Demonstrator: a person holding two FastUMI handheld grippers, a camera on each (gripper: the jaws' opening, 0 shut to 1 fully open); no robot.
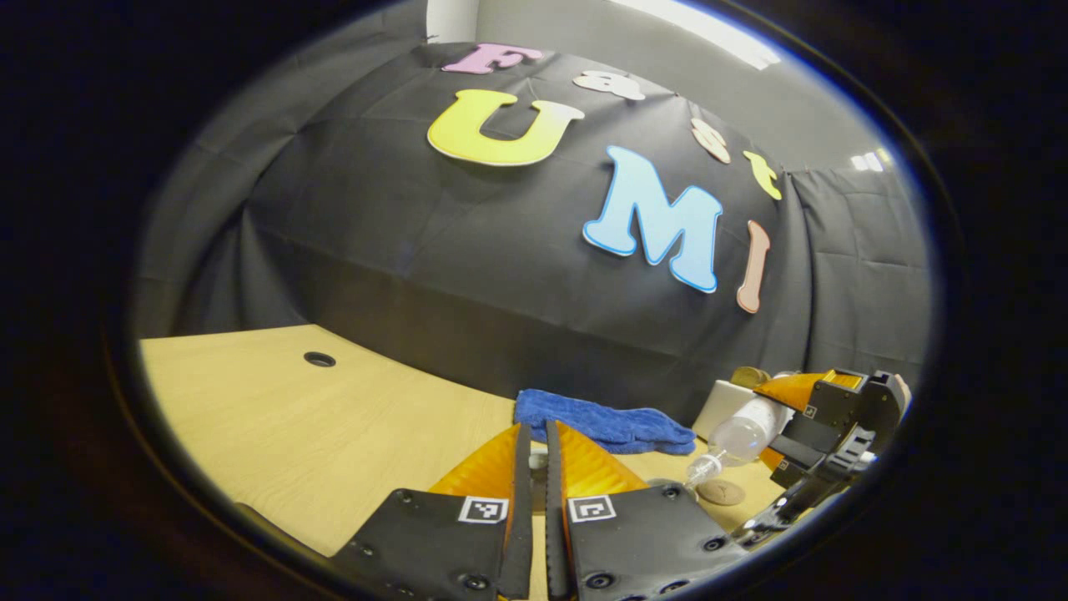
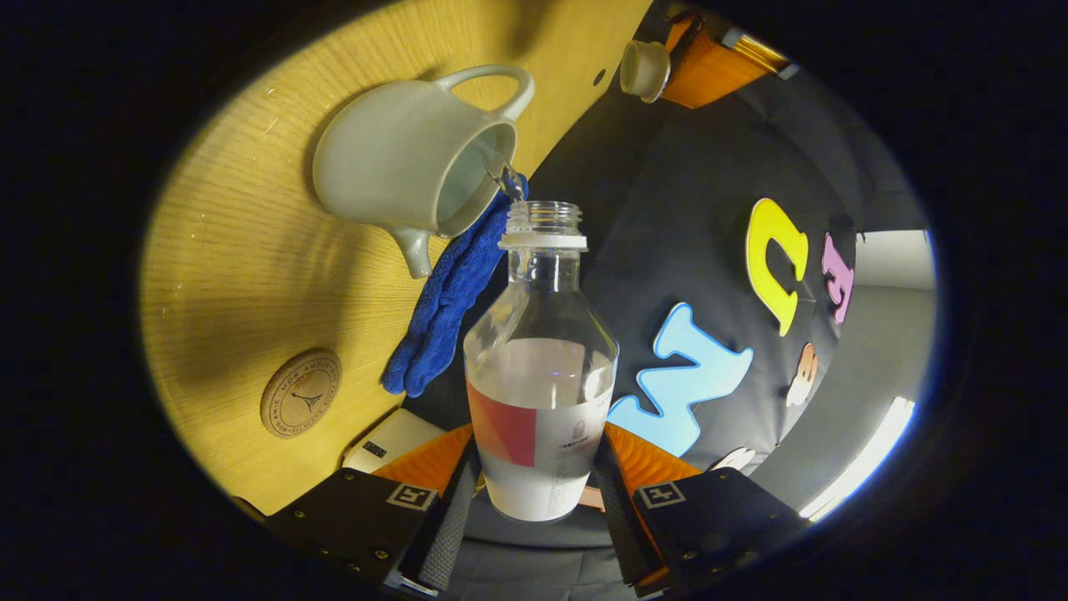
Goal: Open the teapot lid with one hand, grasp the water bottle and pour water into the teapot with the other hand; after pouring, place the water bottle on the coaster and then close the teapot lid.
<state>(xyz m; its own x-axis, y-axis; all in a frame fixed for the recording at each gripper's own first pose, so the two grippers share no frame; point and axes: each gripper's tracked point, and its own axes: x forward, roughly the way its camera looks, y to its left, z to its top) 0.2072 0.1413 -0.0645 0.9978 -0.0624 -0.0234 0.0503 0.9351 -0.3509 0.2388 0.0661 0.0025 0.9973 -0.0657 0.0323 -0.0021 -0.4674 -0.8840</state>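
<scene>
In the right gripper view, the right gripper (image 2: 538, 492) has its fingers closed on the lower body of the water bottle (image 2: 541, 376), one finger pressing on each side. The bottle is uncapped, tipped over toward the teapot (image 2: 400, 159), and about half full. A thin stream of water (image 2: 505, 177) runs from the bottle's mouth into the teapot's open top. The teapot stands on the wooden counter (image 2: 234, 275), its handle at the back and its spout pointing toward the round coaster (image 2: 300, 392), which lies bare on the counter well apart from the teapot. A blue cloth (image 2: 446, 309) lies just behind the teapot at the counter's edge, and a small white box (image 2: 392, 438) sits near the coaster.

The left gripper (image 2: 659, 71) shows at the top of that view, holding the teapot lid (image 2: 644, 68) off to the side, away from the teapot. In the left gripper view its fingers (image 1: 521, 484) stand nearly closed, with a small pale piece between the tips.
</scene>
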